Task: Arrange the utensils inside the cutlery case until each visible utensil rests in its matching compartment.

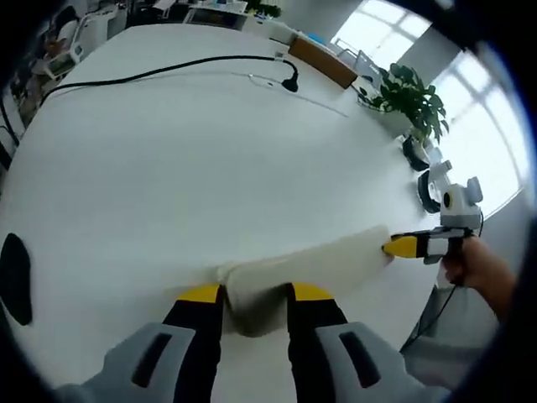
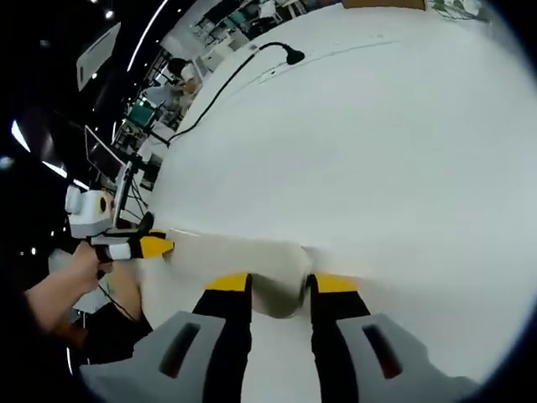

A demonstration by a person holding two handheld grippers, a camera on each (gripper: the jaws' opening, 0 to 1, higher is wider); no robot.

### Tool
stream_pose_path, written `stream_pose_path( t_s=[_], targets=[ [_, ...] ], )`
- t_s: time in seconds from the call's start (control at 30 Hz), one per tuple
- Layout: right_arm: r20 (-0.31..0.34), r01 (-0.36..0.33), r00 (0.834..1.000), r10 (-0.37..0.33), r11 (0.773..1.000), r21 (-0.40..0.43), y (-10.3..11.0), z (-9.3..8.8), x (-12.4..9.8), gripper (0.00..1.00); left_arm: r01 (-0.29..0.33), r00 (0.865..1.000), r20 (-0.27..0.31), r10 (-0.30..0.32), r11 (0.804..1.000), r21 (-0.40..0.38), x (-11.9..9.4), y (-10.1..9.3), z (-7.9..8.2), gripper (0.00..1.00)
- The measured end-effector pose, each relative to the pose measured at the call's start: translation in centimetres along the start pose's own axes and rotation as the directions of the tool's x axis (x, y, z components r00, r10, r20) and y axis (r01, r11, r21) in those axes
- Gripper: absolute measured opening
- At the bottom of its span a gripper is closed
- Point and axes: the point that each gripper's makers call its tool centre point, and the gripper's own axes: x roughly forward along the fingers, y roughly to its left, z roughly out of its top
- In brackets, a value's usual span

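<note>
Both tools, left tool (image 1: 256, 291) and right tool (image 2: 281, 281), are gripping opposite ends of cream cutlery case (image 1: 306, 269) on white bench (image 1: 185, 159), risking slippage if pulled unevenly.

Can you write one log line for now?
left tool: shut on cutlery case | right tool: shut on cutlery case | surface: white table

Left gripper (image 1: 256, 294): two black jaws capped with yellow tips, each rising from a grey moulded housing with a dark slot-shaped recess. Right gripper (image 2: 280, 284): same build, with black jaws, yellow tips and grey slotted housings. Seen from across, each unit carries a white and grey body behind a yellow-tipped jaw. A bare hand (image 1: 476, 264) grips the handle; no sleeve discernible.
</note>
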Motion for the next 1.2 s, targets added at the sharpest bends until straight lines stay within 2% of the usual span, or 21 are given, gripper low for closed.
stream_pose_path(
  t_s=[0.13, 0.23, 0.27, 0.33, 0.43, 0.5, 0.53, 0.57, 0.63, 0.67, 0.7, 0.77, 0.8, 0.87, 0.9, 0.93, 1.0, 1.03, 1.1, 1.17, 1.2],
  targets=[
    [0.028, -0.017, 0.999, 0.017, 1.000, 0.010, -0.2, 0.0, 0.0, 0.25, 0.004, 1.000, -0.004, -0.005, 1.000, -0.018, 0.0, 0.1, 0.0, 0.32],
    [0.073, -0.064, 0.996, 0.058, 0.994, 0.083, 0.5, 0.3, -0.5, 0.37, -0.018, 1.000, 0.016, 0.018, 1.000, 0.018, -0.4, 0.3, 0.3, 0.46],
    [0.133, -0.059, 0.990, 0.053, 0.997, 0.041, 0.5, 1.2, -1.2, 0.41, -0.011, 0.999, 0.052, 0.010, 1.000, 0.020, -0.7, 0.2, 0.8, 0.49],
    [0.150, -0.008, 0.989, 0.011, 1.000, -0.017, 0.1, 1.4, -2.1, 0.48, -0.016, 0.996, 0.090, 0.016, 1.000, 0.007, -1.7, 0.3, 1.4, 0.53],
    [0.195, -0.035, 0.979, 0.052, 0.996, -0.085, 1.3, 2.0, -3.6, 0.48, 0.014, 0.991, 0.136, -0.017, 1.000, 0.021, -3.2, -0.1, 1.9, 0.62],
    [0.227, -0.020, 0.972, 0.055, 0.988, -0.155, 1.9, 2.2, -5.1, 0.51, 0.053, 0.972, 0.226, -0.060, 0.998, 0.035, -4.7, -0.8, 2.8, 0.68],
    [0.249, -0.005, 0.967, 0.054, 0.981, -0.194, 2.0, 2.5, -5.7, 0.53, 0.065, 0.952, 0.296, -0.080, 0.996, 0.061, -5.8, -1.4, 3.3, 0.67],
    [0.295, -0.012, 0.951, 0.097, 0.961, -0.277, 3.0, 3.1, -6.8, 0.55, 0.060, 0.938, 0.335, -0.092, 0.993, 0.105, -6.6, -1.8, 3.6, 0.63],
    [0.344, -0.024, 0.929, 0.138, 0.948, -0.316, 4.6, 3.3, -9.0, 0.58, 0.035, 0.924, 0.372, -0.094, 0.986, 0.161, -8.1, -2.5, 3.6, 0.62],
    [0.371, -0.030, 0.913, 0.169, 0.935, -0.352, 5.5, 3.5, -10.0, 0.60, 0.045, 0.896, 0.425, -0.133, 0.976, 0.212, -9.4, -3.8, 3.9, 0.68],
    [0.397, -0.035, 0.893, 0.213, 0.911, -0.411, 6.8, 3.3, -11.4, 0.61, 0.063, 0.882, 0.442, -0.161, 0.972, 0.228, -10.1, -4.3, 4.1, 0.74],
    [0.392, -0.006, 0.893, 0.221, 0.877, -0.481, 8.0, 2.2, -13.3, 0.64, 0.084, 0.870, 0.447, -0.207, 0.956, 0.280, -12.3, -6.1, 3.1, 0.87],
    [0.397, 0.017, 0.889, 0.229, 0.849, -0.528, 8.6, 1.8, -14.2, 0.64, 0.063, 0.870, 0.451, -0.201, 0.951, 0.303, -13.3, -6.3, 2.6, 0.88],
    [0.411, 0.057, 0.878, 0.246, 0.799, -0.599, 9.6, 0.9, -15.7, 0.66, -0.006, 0.843, 0.508, -0.176, 0.942, 0.336, -15.8, -6.4, 2.1, 0.85],
    [0.422, 0.077, 0.870, 0.257, 0.773, -0.630, 10.3, 0.2, -16.8, 0.67, 0.024, 0.842, 0.500, -0.201, 0.940, 0.339, -17.0, -7.0, 1.2, 0.86],
    [0.423, 0.090, 0.866, 0.267, 0.749, -0.657, 10.8, -0.4, -17.5, 0.69, 0.028, 0.821, 0.525, -0.223, 0.935, 0.354, -17.9, -7.6, 1.1, 0.86],
    [0.458, 0.154, 0.853, 0.251, 0.717, -0.680, 11.2, -1.6, -19.3, 0.71, 0.020, 0.826, 0.516, -0.225, 0.928, 0.372, -19.7, -8.3, -0.3, 0.88],
    [0.471, 0.181, 0.848, 0.242, 0.703, -0.688, 11.3, -2.0, -20.1, 0.72, 0.000, 0.804, 0.542, -0.246, 0.910, 0.414, -20.6, -8.8, -0.4, 0.90],
    [0.503, 0.231, 0.831, 0.239, 0.674, -0.702, 11.5, -2.8, -22.0, 0.72, -0.035, 0.782, 0.562, -0.269, 0.881, 0.471, -22.6, -9.9, -1.6, 0.95],
    [0.524, 0.259, 0.809, 0.265, 0.639, -0.724, 12.0, -3.7, -23.8, 0.77, -0.093, 0.742, 0.605, -0.288, 0.850, 0.519, -24.8, -10.7, -2.2, 0.91],
    [0.528, 0.251, 0.807, 0.265, 0.656, -0.712, 12.1, -4.4, -24.8, 0.78, -0.087, 0.750, 0.598, -0.282, 0.855, 0.511, -25.4, -10.8, -2.9, 0.88]
  ],
)
